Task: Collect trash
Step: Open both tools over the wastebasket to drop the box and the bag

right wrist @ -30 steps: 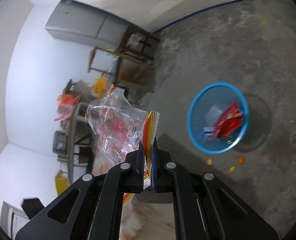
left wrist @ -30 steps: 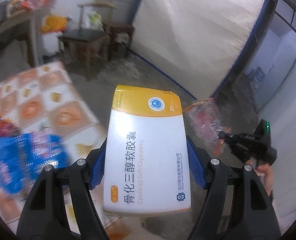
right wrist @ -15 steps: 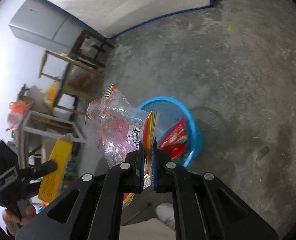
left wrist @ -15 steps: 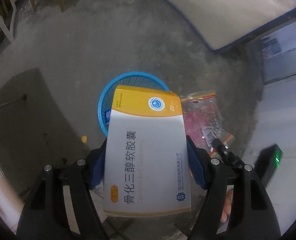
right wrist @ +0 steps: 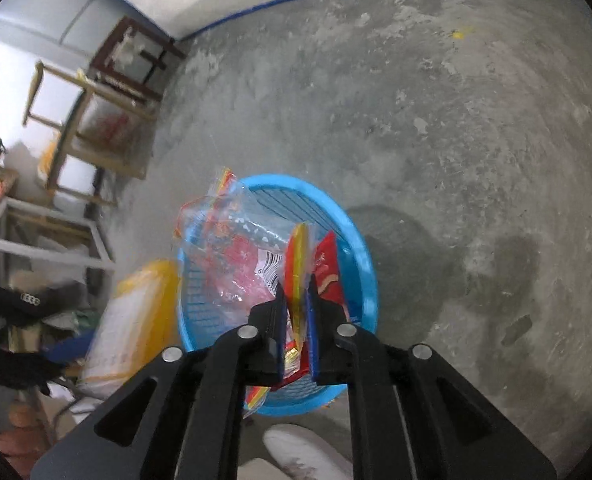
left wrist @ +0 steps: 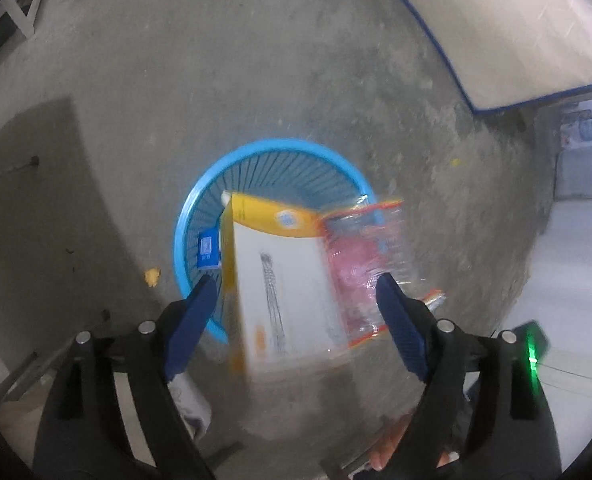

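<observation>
Left gripper (left wrist: pixel 294 292) pointing down at concrete floor (left wrist: pixel 256 80), jaws opening, blue pads clear of the blurred white-and-yellow medicine box (left wrist: pixel 280 292) between them. Box sits over blue mesh basket (left wrist: pixel 200 208), which holds a small blue item (left wrist: pixel 208 249). Clear red snack wrapper (left wrist: pixel 369 256) just right of the box, overlapping the basket rim.

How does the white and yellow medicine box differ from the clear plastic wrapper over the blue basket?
The medicine box is stiff, opaque white and yellow card; the plastic wrapper is crinkled, see-through film with red print. The box sits loose between the opening left gripper, clear of both pads, while the wrapper's edge lies in the right gripper's narrow, opening gap. Both hang above the blue basket.
</observation>
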Demonstrator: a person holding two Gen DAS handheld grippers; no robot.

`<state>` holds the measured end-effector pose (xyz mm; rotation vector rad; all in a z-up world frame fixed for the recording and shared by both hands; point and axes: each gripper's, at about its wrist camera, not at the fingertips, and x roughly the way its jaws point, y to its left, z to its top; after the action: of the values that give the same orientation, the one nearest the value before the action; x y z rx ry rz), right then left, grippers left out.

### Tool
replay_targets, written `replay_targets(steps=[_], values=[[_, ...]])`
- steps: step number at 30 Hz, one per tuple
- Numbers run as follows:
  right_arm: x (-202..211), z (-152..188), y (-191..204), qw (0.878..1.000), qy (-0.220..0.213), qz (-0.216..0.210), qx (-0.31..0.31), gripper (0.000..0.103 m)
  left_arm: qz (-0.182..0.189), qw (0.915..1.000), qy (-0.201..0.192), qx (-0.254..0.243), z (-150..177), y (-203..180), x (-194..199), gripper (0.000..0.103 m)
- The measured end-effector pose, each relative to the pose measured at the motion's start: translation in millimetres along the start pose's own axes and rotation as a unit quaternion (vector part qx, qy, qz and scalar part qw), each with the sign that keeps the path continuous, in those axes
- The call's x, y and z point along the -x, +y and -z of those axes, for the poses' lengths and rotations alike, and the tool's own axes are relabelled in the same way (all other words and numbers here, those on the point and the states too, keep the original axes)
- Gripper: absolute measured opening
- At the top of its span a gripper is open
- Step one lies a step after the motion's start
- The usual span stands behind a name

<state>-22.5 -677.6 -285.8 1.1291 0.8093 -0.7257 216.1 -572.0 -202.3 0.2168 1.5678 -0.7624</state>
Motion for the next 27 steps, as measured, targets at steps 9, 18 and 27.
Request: replay_targets(steps=[9,18,27], values=[[-7,1,10,0.998,0.007,0.032,0.057,0.040,0.034,0.9974,-0.061,-0.020,8,-3,69,0.080],[34,1,11,0.994,-0.050,0.041,0.089,0.040,0.083,0.9772,-0.184,-0.067,62,26,229,0.080],[43,1,41,0.983,-0.047,0.012,0.179,0.015,0.066,0.9427,-0.322,-0.055,199,135,367,0.083]])
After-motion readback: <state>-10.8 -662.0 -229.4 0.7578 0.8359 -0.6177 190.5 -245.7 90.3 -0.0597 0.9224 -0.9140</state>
